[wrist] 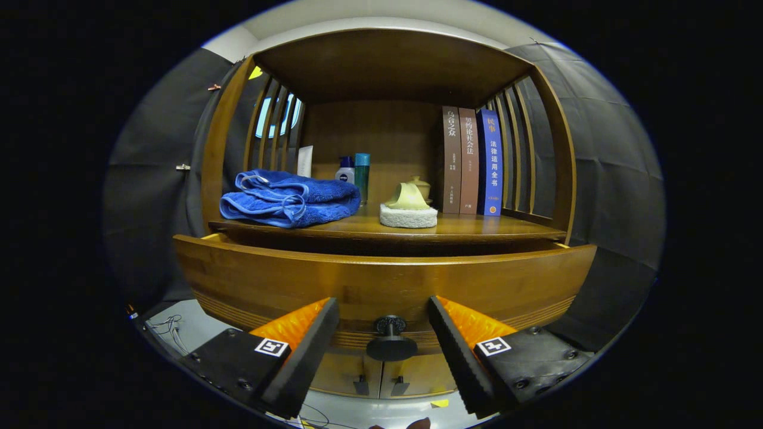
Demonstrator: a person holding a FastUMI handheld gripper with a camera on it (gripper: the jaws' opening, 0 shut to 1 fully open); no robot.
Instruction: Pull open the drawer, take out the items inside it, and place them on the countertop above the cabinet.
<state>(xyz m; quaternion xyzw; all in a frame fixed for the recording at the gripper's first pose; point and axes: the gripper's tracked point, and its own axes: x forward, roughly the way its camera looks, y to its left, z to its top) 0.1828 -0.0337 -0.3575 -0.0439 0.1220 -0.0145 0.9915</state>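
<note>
The gripper (383, 333) faces the cabinet with its fingers spread apart — the drawer's knob (390, 339) sits between them, untouched by either. The drawer (381, 280) is pulled out toward the gripper; its inside is hidden behind its front panel. On the countertop (465, 227) just above lie a folded blue towel (289, 198) at left, a pale cup on a white pad (409, 205) in the middle, three upright books (472, 161) at right — and bottles (354, 171) far back.
</note>
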